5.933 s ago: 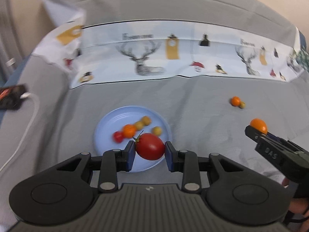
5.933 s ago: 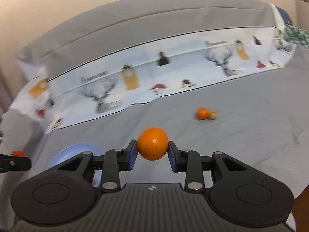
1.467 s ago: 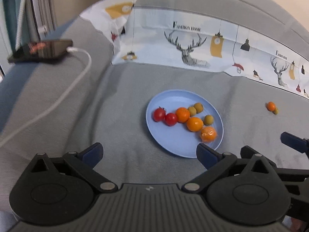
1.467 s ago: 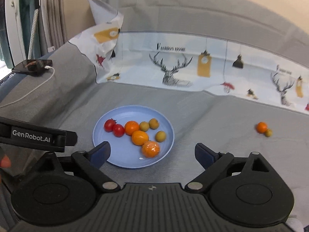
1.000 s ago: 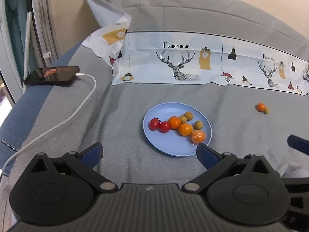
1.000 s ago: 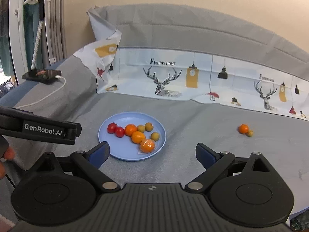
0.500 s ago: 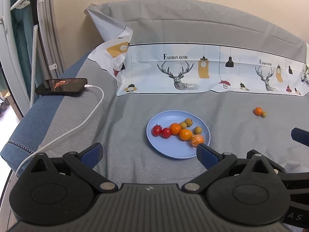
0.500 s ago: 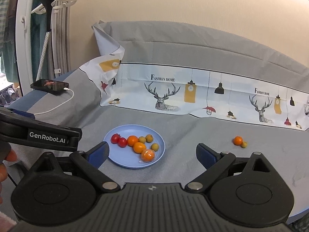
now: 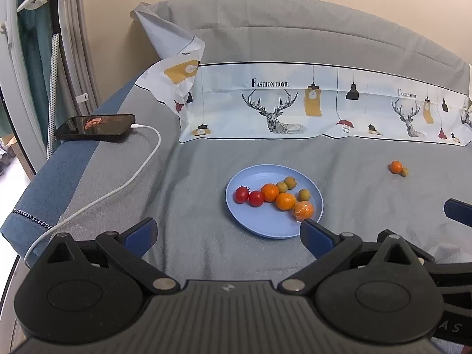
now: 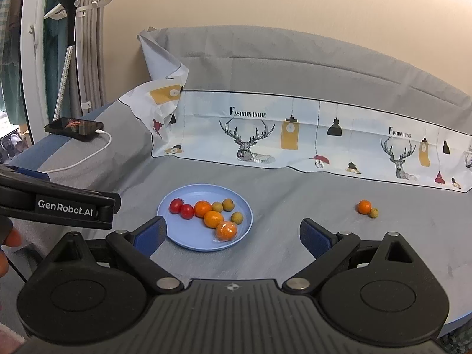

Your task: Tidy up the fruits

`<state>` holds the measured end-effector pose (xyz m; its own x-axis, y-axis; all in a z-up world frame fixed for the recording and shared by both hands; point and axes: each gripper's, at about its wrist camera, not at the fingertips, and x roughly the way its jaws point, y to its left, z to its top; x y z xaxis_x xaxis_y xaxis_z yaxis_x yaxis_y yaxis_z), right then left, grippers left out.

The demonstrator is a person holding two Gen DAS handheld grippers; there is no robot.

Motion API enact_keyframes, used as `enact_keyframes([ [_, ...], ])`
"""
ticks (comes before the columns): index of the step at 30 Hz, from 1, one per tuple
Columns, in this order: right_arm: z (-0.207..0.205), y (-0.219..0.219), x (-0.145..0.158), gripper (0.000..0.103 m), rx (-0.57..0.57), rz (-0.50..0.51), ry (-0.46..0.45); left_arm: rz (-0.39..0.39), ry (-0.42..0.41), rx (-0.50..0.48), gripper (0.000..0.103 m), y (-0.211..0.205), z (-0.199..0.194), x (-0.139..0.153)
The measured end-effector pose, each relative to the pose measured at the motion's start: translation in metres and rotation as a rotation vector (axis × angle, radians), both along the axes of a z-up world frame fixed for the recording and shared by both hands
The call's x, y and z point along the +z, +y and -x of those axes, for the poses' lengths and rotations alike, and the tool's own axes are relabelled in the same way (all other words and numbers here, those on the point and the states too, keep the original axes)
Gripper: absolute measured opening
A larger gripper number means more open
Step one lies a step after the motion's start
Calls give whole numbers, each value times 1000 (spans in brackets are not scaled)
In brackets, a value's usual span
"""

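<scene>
Both tongs wide open, nothing held. Left tongs [image 9: 227, 233] hang near side of the plate [image 9: 250, 224]; right tongs [image 10: 233, 233] likewise, over plate's near edge. Plate sits mid table [image 9: 191, 206] w/ 2 tomatoes [image 9: 241, 194] at left, then 2 oranges [image 9: 270, 192], 3 small green fruits [image 9: 290, 182] on far/right side, and a wrapped orange [image 9: 303, 210] at near-right rim. Well apart, far right on the cloth: a loose orange [image 9: 396, 166] touching a green fruit [image 9: 404, 171]. Phone [image 9: 94, 127] w/ cable [image 9: 141, 165] far left.
</scene>
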<state>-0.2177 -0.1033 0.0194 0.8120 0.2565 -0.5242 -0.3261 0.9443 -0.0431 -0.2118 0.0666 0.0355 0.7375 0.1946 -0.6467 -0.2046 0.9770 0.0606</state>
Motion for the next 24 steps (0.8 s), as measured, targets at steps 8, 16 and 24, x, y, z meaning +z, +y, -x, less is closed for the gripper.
enact_keyframes([
  [8, 0, 2, -3, 97, 5, 2, 11, 5, 5, 2, 103, 4, 1, -2],
  [16, -1, 2, -5, 97, 8, 4, 23, 8, 12, 1, 103, 6, 0, -5],
  [24, -5, 4, -7, 97, 8, 5, 37, 14, 24, 5, 103, 8, -2, -9],
])
